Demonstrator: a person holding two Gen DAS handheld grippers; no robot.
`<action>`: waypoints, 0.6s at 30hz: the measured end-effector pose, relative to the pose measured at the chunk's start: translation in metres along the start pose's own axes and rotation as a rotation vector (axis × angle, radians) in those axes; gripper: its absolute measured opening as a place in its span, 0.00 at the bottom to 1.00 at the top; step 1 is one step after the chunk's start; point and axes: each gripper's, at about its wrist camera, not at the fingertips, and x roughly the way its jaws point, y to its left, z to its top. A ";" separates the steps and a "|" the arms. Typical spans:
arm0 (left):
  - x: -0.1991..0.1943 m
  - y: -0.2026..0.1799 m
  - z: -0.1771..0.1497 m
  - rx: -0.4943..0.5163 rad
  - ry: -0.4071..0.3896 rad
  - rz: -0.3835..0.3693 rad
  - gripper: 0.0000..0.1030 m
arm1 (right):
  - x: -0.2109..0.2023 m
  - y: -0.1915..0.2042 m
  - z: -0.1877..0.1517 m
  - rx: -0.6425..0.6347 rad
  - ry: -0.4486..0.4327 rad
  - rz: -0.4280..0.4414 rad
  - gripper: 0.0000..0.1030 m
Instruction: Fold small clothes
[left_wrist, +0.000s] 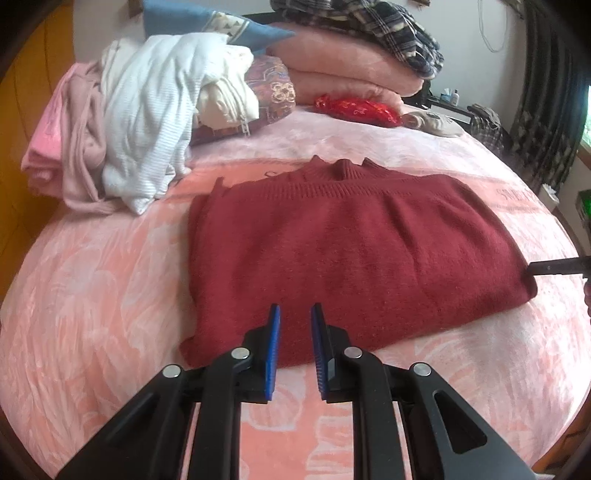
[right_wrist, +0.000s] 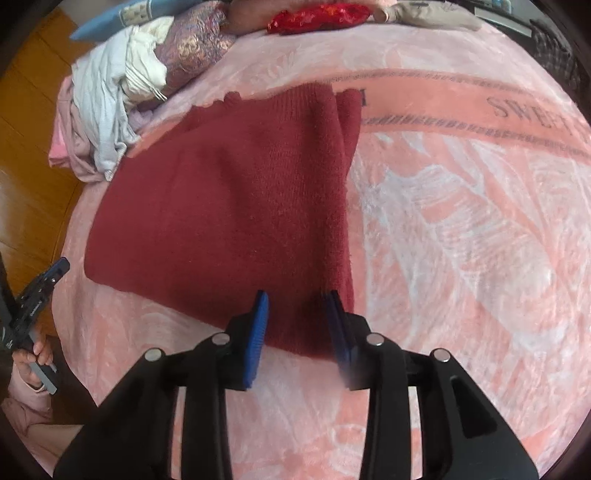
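dark red knitted sweater (left_wrist: 351, 258) folded flat on pink patterned bed blanket (left_wrist: 92, 295), collar at far edge. left gripper (left_wrist: 294, 321) above near hem, fingers narrow gap, holding nothing. right gripper (right_wrist: 297, 306) over near right corner, fingers parted, empty.

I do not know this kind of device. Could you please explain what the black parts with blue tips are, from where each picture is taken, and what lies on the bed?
A person holds one hand-held gripper in each hand; each carries a camera looking along its two blue-padded fingers. One picture shows the left gripper, the other the right gripper. Both stand open and hold nothing. A folded red sweater lies on the pink blanket. An unfolded clothes pile waits behind.
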 end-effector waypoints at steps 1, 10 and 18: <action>0.002 -0.001 0.000 0.000 0.004 -0.002 0.16 | 0.004 -0.001 0.000 0.000 0.007 -0.004 0.33; 0.055 0.009 -0.007 -0.018 0.126 0.024 0.20 | 0.030 0.001 -0.002 -0.028 0.045 -0.077 0.19; 0.069 0.029 -0.004 -0.125 0.170 -0.014 0.22 | -0.002 0.004 0.019 -0.003 -0.020 -0.029 0.41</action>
